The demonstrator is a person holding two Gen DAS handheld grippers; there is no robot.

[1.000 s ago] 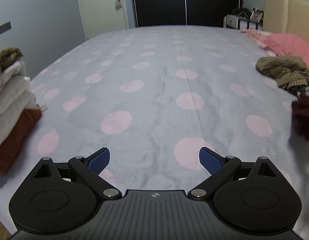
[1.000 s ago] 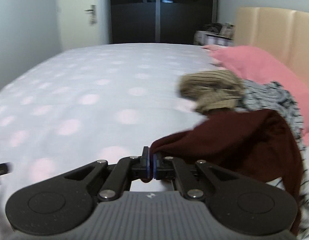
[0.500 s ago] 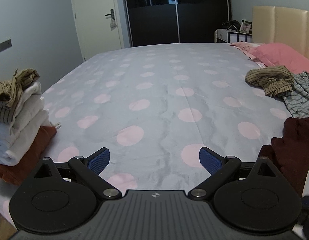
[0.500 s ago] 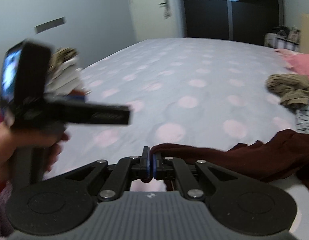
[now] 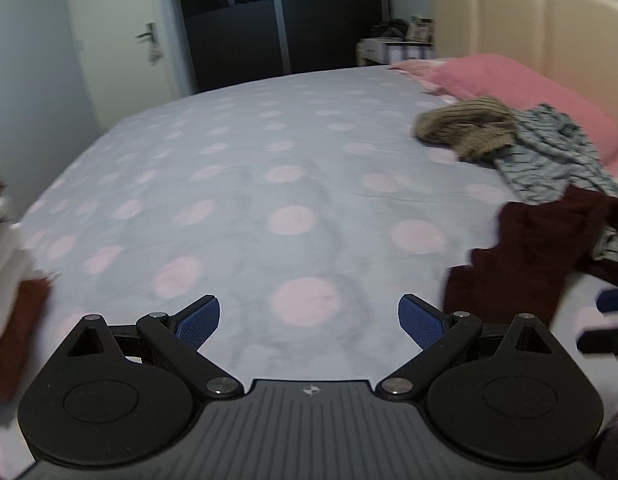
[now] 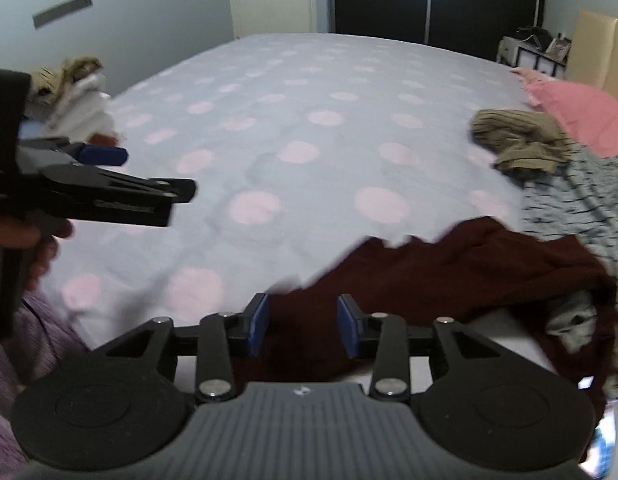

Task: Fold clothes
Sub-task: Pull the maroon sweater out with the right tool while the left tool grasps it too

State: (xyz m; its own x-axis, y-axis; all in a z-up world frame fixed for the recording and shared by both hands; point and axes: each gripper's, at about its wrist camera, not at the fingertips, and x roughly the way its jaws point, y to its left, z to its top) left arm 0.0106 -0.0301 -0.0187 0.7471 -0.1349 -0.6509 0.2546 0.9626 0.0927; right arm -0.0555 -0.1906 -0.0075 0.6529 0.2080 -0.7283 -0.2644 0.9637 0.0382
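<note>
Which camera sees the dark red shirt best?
The right wrist view: the dark red shirt spreads wide across it, reaching between the right gripper and its open jaws. The left wrist view shows it smaller, at the right edge, partly under striped clothes.

right gripper (image 6: pixel 302 326) w/ blue pads parted, dark red garment (image 6: pixel 461 276) lying between them, not pinched. garment spreads right across the bed (image 6: pixel 309 128), grey sheet w/ pink dots. beyond it a striped shirt (image 6: pixel 581 196) & olive top (image 6: pixel 517 138), pink pillow (image 6: pixel 581 112) behind. left gripper (image 6: pixel 109 176) at left edge, side-on, blurred. folded stack (image 6: pixel 77 96) far left.
</note>
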